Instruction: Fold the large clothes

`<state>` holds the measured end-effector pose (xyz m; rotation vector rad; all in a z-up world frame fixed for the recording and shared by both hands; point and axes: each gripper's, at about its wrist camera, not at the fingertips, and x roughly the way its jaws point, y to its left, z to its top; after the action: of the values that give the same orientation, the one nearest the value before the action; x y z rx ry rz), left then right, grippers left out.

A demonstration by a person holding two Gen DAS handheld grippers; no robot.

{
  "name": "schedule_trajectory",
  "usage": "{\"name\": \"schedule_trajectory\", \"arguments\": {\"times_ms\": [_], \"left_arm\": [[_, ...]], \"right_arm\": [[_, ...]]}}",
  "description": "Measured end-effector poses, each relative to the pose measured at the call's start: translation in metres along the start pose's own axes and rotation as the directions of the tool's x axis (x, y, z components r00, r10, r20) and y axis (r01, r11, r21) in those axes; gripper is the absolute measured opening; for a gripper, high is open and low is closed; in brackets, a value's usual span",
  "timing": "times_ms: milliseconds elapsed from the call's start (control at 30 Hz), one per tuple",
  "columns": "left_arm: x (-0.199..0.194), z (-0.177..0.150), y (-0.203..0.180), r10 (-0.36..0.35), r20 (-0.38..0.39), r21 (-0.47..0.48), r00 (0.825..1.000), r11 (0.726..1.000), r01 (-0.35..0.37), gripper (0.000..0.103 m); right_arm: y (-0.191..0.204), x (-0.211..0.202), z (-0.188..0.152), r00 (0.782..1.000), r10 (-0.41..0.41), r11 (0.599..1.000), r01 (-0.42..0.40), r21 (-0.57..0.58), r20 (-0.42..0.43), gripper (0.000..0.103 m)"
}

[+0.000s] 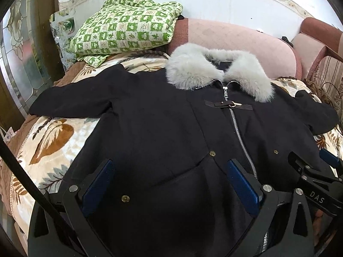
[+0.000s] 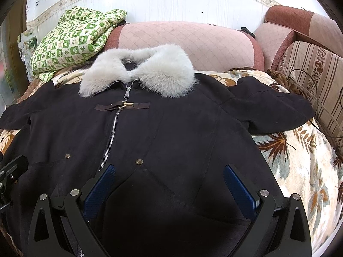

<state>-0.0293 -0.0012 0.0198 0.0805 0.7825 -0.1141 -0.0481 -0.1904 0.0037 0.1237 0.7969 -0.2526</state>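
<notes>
A large black coat (image 1: 163,120) with a grey fur collar (image 1: 216,68) lies face up and zipped on a leaf-patterned blanket (image 1: 51,137), sleeves spread to both sides. It also shows in the right wrist view (image 2: 175,128), with its collar (image 2: 137,68) at the far end. My left gripper (image 1: 171,169) is open and empty just above the coat's lower left front. My right gripper (image 2: 169,173) is open and empty just above the lower right front; it also shows at the right edge of the left wrist view (image 1: 310,160).
A folded green-and-white checked quilt (image 1: 126,27) lies at the back left. A pink sofa backrest (image 2: 184,40) runs behind the collar. A striped cushion (image 2: 317,77) and a cable sit at the right. A glass door panel (image 1: 23,53) stands at the left.
</notes>
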Motion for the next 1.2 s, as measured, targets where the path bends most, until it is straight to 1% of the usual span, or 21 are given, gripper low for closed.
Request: {"name": "schedule_trajectory", "arguments": {"times_ms": [200, 333, 433, 533, 633, 700, 767, 900, 967, 1000, 1067, 1133, 1167, 1200], "left_arm": [[0.002, 0.005, 0.015, 0.011, 0.01, -0.04, 1.0, 0.999, -0.011, 0.103], [0.003, 0.013, 0.031, 0.032, 0.018, -0.052, 0.999, 0.998, -0.032, 0.103], [0.006, 0.022, 0.057, 0.057, -0.005, -0.096, 0.998, 0.994, -0.057, 0.103], [0.009, 0.03, 0.09, 0.063, -0.025, -0.169, 0.998, 0.983, -0.067, 0.103], [0.011, 0.041, 0.132, 0.096, -0.035, -0.264, 0.995, 0.959, -0.102, 0.103], [0.016, 0.052, 0.165, 0.129, -0.036, -0.327, 0.991, 0.935, -0.134, 0.103], [0.023, 0.062, 0.197, 0.145, -0.042, -0.387, 0.988, 0.91, -0.15, 0.103], [0.049, 0.078, 0.271, 0.172, -0.075, -0.513, 0.982, 0.838, -0.186, 0.102], [0.068, 0.085, 0.306, 0.162, -0.102, -0.541, 0.981, 0.819, -0.192, 0.093], [0.078, 0.089, 0.324, 0.164, -0.124, -0.548, 0.979, 0.811, -0.206, 0.085], [0.094, 0.091, 0.36, 0.177, -0.149, -0.575, 0.973, 0.785, -0.231, 0.083], [0.105, 0.088, 0.396, 0.192, -0.161, -0.627, 0.968, 0.737, -0.251, 0.083], [0.11, 0.084, 0.418, 0.186, -0.163, -0.674, 0.969, 0.697, -0.247, 0.083], [0.115, 0.081, 0.432, 0.172, -0.16, -0.707, 0.972, 0.667, -0.234, 0.083]], "right_arm": [[0.005, 0.0, -0.002, 1.0, 0.009, 1.0, -0.009, -0.01, -0.001, 0.102], [0.006, 0.001, -0.002, 1.0, 0.011, 1.0, -0.011, -0.013, -0.006, 0.102], [0.005, 0.001, -0.003, 1.0, 0.014, 1.0, -0.014, -0.008, -0.011, 0.102], [0.006, 0.003, -0.003, 1.0, 0.016, 1.0, -0.017, -0.006, -0.021, 0.102], [0.006, 0.002, -0.003, 1.0, 0.017, 1.0, -0.017, -0.007, -0.02, 0.102], [0.005, 0.002, -0.004, 1.0, 0.016, 1.0, -0.016, -0.002, -0.02, 0.102], [0.004, 0.005, -0.004, 0.999, 0.018, 1.0, -0.018, 0.0, -0.029, 0.102], [0.003, 0.009, -0.004, 0.999, 0.022, 1.0, -0.022, 0.004, -0.046, 0.102], [0.004, 0.012, -0.005, 0.998, 0.022, 1.0, -0.022, 0.002, -0.056, 0.102], [0.004, 0.014, -0.006, 0.998, 0.021, 1.0, -0.021, -0.001, -0.065, 0.102], [0.006, 0.018, -0.008, 0.997, 0.018, 1.0, -0.018, -0.008, -0.077, 0.102], [0.007, 0.02, -0.009, 0.996, 0.015, 1.0, -0.016, -0.017, -0.084, 0.102], [0.008, 0.022, -0.01, 0.996, 0.013, 1.0, -0.015, -0.024, -0.085, 0.102], [0.009, 0.023, -0.011, 0.996, 0.012, 0.999, -0.014, -0.029, -0.086, 0.102]]}}
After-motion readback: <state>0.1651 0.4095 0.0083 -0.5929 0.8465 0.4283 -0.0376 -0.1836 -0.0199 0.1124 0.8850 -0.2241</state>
